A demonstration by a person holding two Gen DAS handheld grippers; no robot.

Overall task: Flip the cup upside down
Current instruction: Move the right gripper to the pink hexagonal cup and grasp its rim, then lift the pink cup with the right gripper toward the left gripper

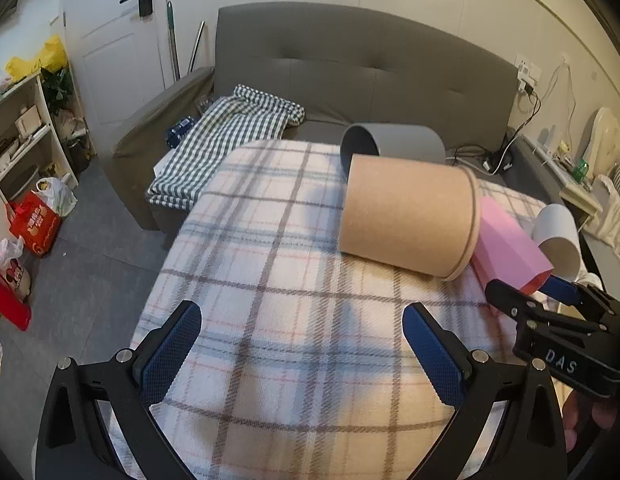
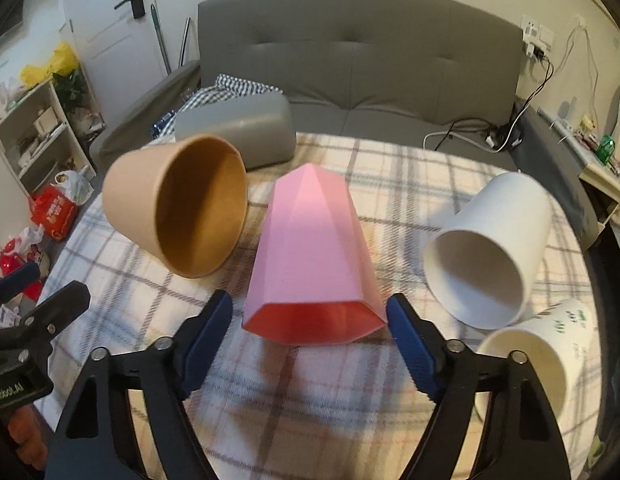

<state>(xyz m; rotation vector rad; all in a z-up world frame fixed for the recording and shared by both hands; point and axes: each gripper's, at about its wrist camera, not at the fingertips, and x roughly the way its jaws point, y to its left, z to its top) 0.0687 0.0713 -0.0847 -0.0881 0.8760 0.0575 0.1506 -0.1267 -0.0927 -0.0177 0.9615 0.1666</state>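
Several cups lie on their sides on a plaid cloth (image 2: 350,380). A pink faceted cup (image 2: 314,252) lies with its mouth toward my right gripper (image 2: 310,336), which is open with its fingertips on either side of the cup's rim, not touching. The pink cup also shows in the left wrist view (image 1: 510,248). A brown paper cup (image 2: 178,208) lies to its left; it also shows in the left wrist view (image 1: 406,220). My left gripper (image 1: 302,340) is open and empty over the cloth, short of the brown cup.
A grey cup (image 2: 238,136) lies behind the brown one. A white cup (image 2: 486,252) and a printed paper cup (image 2: 538,356) lie at the right. A grey sofa (image 2: 370,60) stands behind. Shelves (image 1: 22,132) and bags (image 1: 38,224) are on the left.
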